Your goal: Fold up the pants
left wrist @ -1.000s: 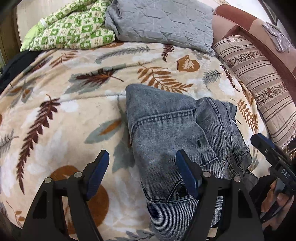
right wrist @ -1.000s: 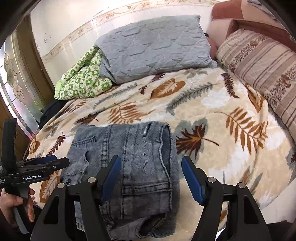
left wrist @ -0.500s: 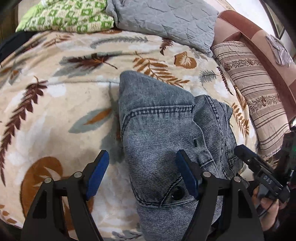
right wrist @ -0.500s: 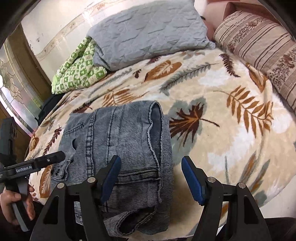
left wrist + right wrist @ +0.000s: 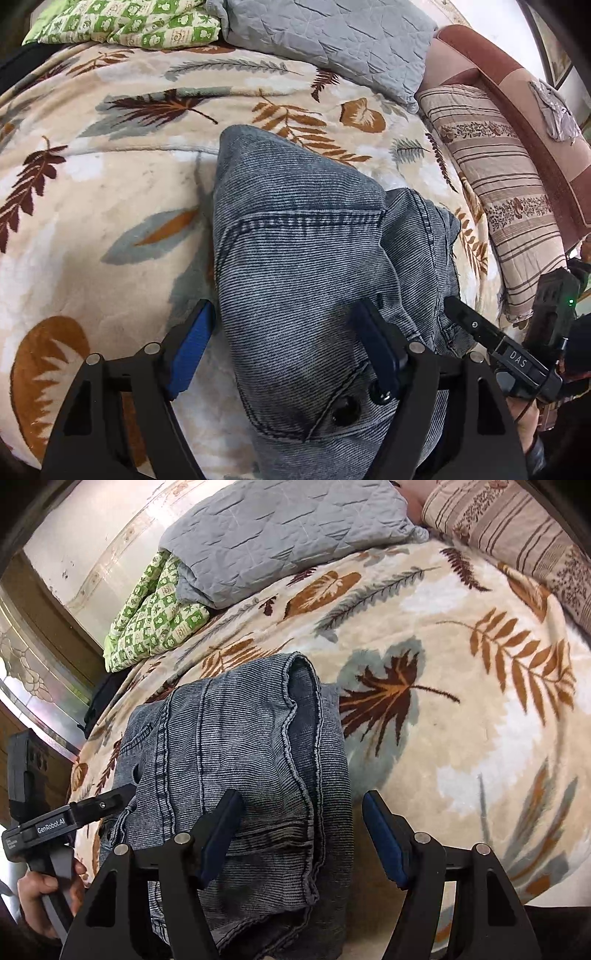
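Pants (image 5: 303,266): grey-blue denim, already doubled into a thick bundle, lying on the leaf-print blanket (image 5: 110,192) at the near edge of the bed. Long axis of the bundle runs away from the person, toward the grey pillow (image 5: 332,40); waistband end with the button sits nearest the grippers, folded end farthest.

Left gripper (image 5: 284,350) straddles the bundle's left edge at the near end: its left finger sits over bare blanket just beside the denim, its right finger over the denim above the button. Jaws stand wide and have just been opening a little further; the denim edge lies between them, but the pads do not press on it. Nothing held.

Right gripper (image 5: 303,834) mirrors it on the bundle's right edge: left finger over the denim, right finger over blanket beside it. Jaws wide, cloth edge between them, no clamp visible. Nothing held.

Both grippers point steeply down at the near end, one per side edge, about equally close. Neither has an advantage.

Judgement: the next fold likely takes the near end up and over along the long axis toward the pillow. That hinges on both pairs of pads biting the full stack at matching points, or the layers shear and the bundle skews.
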`<action>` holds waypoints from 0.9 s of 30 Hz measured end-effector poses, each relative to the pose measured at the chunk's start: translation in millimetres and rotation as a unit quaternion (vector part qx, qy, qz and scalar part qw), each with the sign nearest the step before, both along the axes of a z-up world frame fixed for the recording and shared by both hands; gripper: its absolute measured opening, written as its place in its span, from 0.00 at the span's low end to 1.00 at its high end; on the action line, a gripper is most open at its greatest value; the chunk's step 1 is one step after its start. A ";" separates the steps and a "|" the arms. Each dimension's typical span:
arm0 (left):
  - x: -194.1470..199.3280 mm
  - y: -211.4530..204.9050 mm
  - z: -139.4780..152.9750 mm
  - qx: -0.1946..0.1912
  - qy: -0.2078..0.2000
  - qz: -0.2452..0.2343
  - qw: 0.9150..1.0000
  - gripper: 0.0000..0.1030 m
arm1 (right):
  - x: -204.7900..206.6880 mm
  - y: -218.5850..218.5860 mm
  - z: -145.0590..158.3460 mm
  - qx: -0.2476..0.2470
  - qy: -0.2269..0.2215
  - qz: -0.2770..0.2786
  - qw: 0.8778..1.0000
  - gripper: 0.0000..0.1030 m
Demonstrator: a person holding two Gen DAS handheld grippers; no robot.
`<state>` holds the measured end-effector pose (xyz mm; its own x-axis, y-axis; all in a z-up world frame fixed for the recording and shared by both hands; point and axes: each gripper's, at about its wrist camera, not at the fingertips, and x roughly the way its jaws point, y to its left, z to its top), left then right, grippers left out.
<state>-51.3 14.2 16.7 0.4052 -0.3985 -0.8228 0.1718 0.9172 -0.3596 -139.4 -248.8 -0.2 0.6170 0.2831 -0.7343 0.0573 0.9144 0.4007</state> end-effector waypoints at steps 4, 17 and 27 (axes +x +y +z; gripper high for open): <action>2.8 -1.5 -6.2 -0.016 0.009 0.001 1.000 0.76 | 3.1 0.5 -3.3 0.007 0.000 0.003 1.000 0.68; 2.7 -16.0 -8.2 -0.001 -0.002 -0.012 1.000 0.66 | 10.3 4.2 -7.9 0.006 -0.004 0.010 1.000 0.55; -6.9 -31.2 3.8 0.035 -0.031 -0.033 0.998 0.39 | 9.6 19.1 0.7 -0.026 -0.007 0.007 1.000 0.30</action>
